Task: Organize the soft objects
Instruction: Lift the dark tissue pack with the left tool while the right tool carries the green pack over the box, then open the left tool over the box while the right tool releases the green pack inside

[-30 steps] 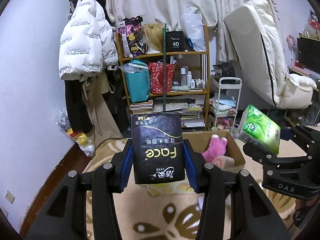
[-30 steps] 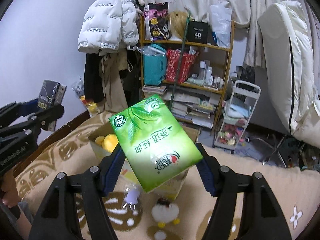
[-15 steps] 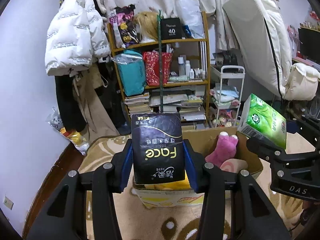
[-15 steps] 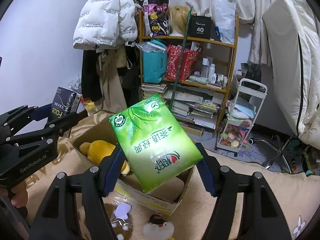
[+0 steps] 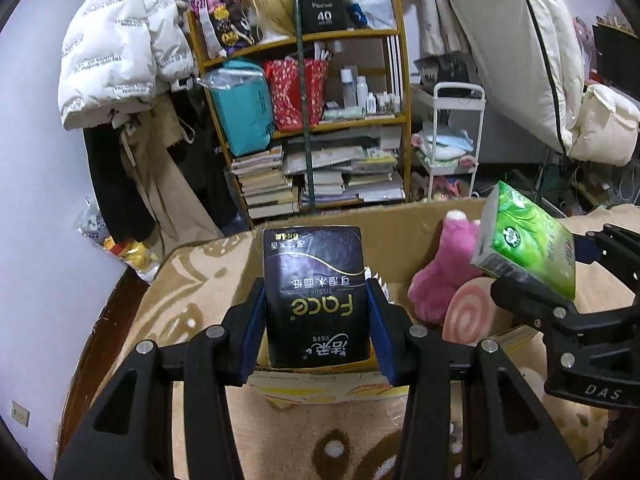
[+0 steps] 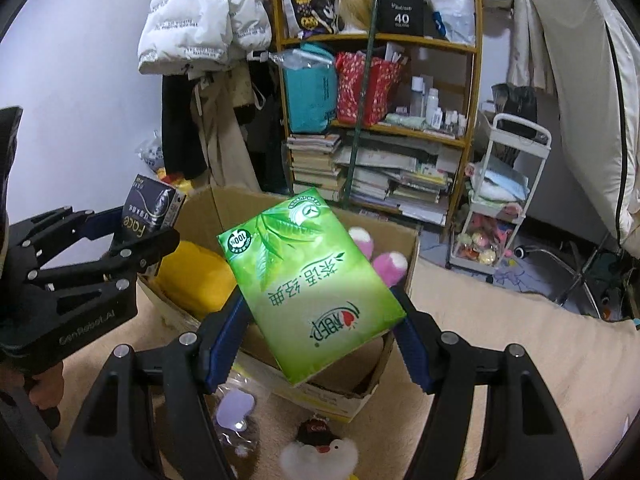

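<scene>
Black tissue pack (image 5: 316, 296) pinched in left claw (image 5: 316, 316), green tissue pack (image 6: 312, 284) in right claw (image 6: 320, 320); both over cardboard box (image 6: 400, 240). Delivery step. Next: lower toward 12 o'clock, release beside pink plush (image 5: 440, 280).

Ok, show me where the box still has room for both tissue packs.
Free: the box floor between the yellow plush and the pink plush, under the black pack. Crowded: the right end, where the pink plush and swirl cushion sit under the green pack.
</scene>
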